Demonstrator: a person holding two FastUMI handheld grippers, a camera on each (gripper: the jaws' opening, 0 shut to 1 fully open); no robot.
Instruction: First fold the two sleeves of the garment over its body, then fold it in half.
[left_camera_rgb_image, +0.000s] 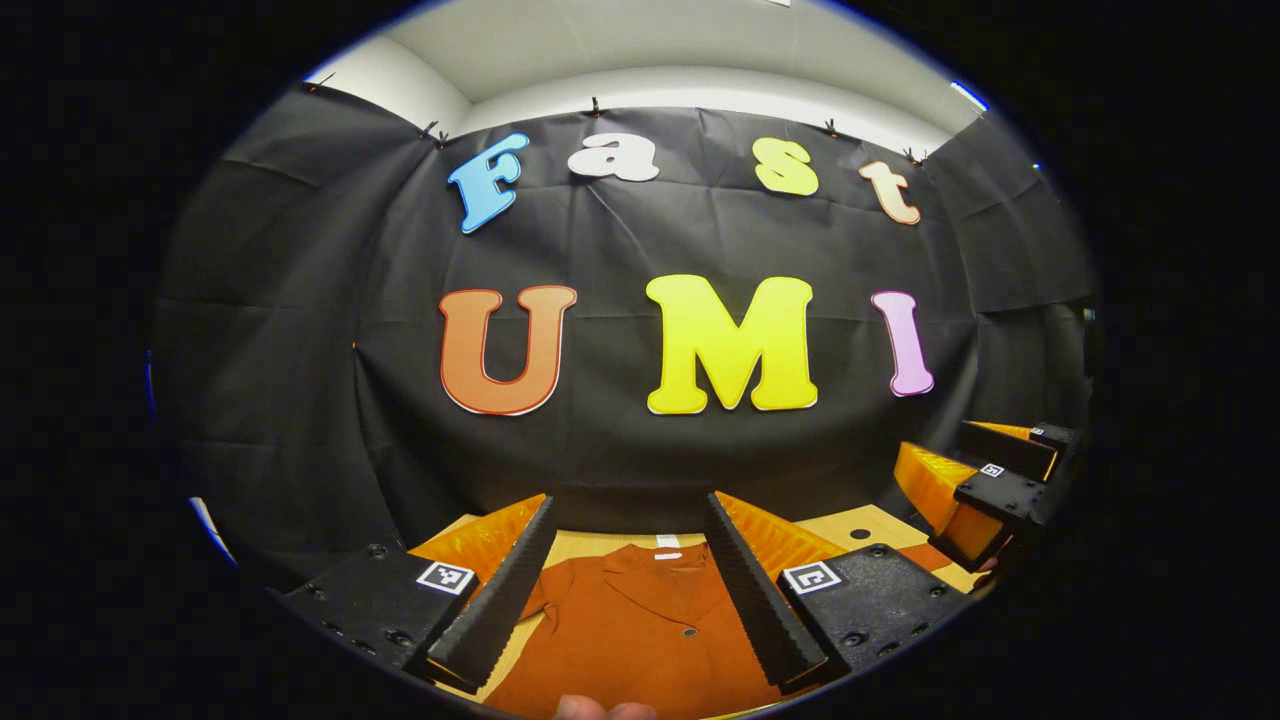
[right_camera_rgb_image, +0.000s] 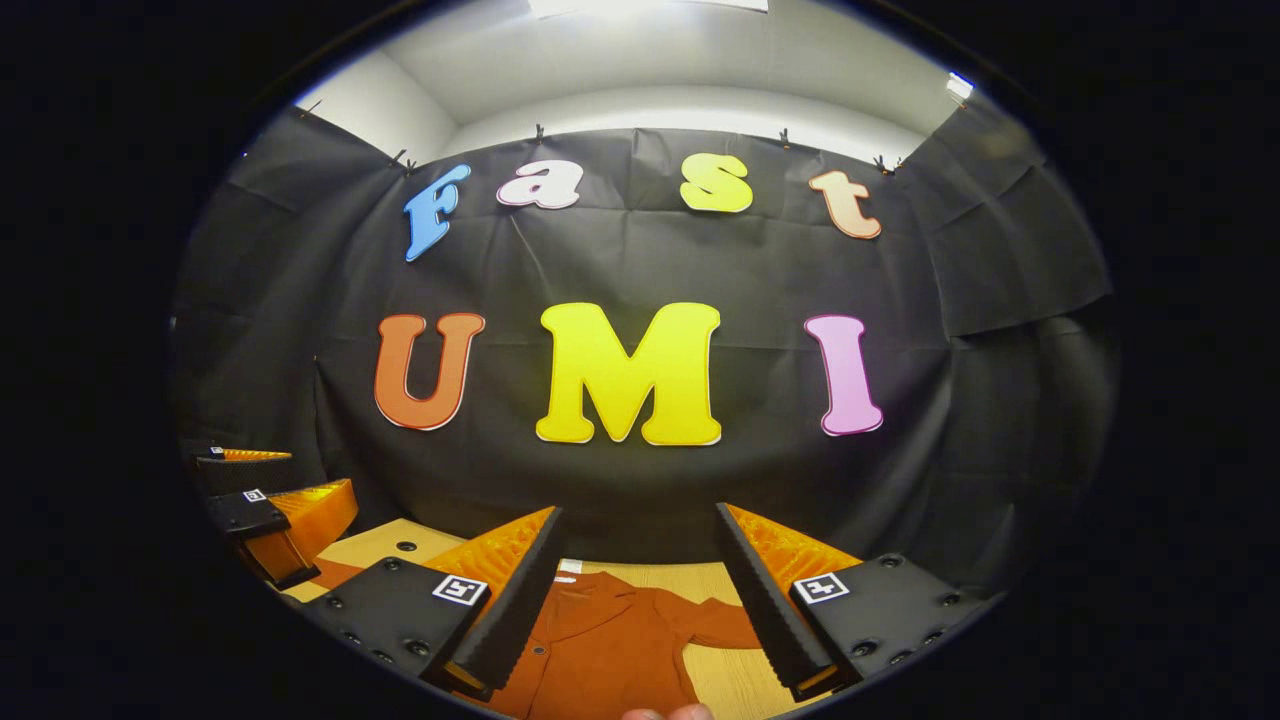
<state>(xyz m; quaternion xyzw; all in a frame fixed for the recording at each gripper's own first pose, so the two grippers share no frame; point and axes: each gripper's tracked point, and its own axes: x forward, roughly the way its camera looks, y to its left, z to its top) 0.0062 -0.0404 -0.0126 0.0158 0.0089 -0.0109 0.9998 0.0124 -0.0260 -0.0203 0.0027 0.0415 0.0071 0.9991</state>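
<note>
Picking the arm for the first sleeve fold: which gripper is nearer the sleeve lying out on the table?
Right. The right gripper hangs open above the garment, its sleeve just inside one finger. The left gripper hangs open over the collar and button front, farther off.

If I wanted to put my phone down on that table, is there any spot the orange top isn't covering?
There is bare room on the light wooden table, right of the rust-orange button-front garment, below its spread sleeve. A narrow bare strip runs between the collar and the black cloth wall. The far corner by the round hole is tighter: the right gripper hovers there.
</note>
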